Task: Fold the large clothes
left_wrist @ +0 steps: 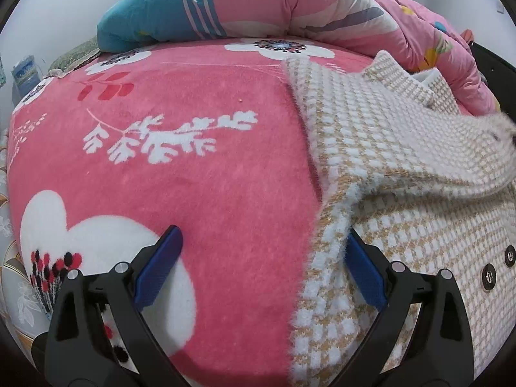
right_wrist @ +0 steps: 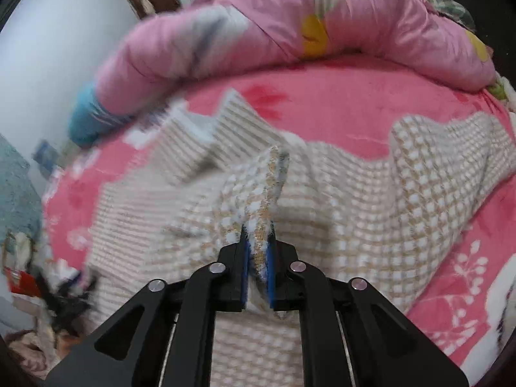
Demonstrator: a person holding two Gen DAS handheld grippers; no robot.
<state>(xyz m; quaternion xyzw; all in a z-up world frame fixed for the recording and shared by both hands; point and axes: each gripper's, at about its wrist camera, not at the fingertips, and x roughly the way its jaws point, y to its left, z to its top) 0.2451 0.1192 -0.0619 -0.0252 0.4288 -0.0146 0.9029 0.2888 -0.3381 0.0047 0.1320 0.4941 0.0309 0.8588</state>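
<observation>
A fuzzy cream-and-tan checked knit jacket (left_wrist: 403,167) lies spread on the pink flowered blanket (left_wrist: 209,167), with dark round buttons (left_wrist: 488,276) near its lower right. My left gripper (left_wrist: 262,242) stands open just over the jacket's left edge, nothing between its blue pads (left_wrist: 158,266). In the right wrist view my right gripper (right_wrist: 258,251) is shut on a raised fold of the jacket (right_wrist: 354,200), a sleeve end that sticks up between the jaws. The rest of the garment drapes below it, blurred on the left.
A rolled pink quilt (left_wrist: 322,6) with a teal end (left_wrist: 151,13) lines the far side of the bed. A dark frame (left_wrist: 493,64) shows at the right. Cluttered things (right_wrist: 38,290) lie off the bed's left edge in the right wrist view.
</observation>
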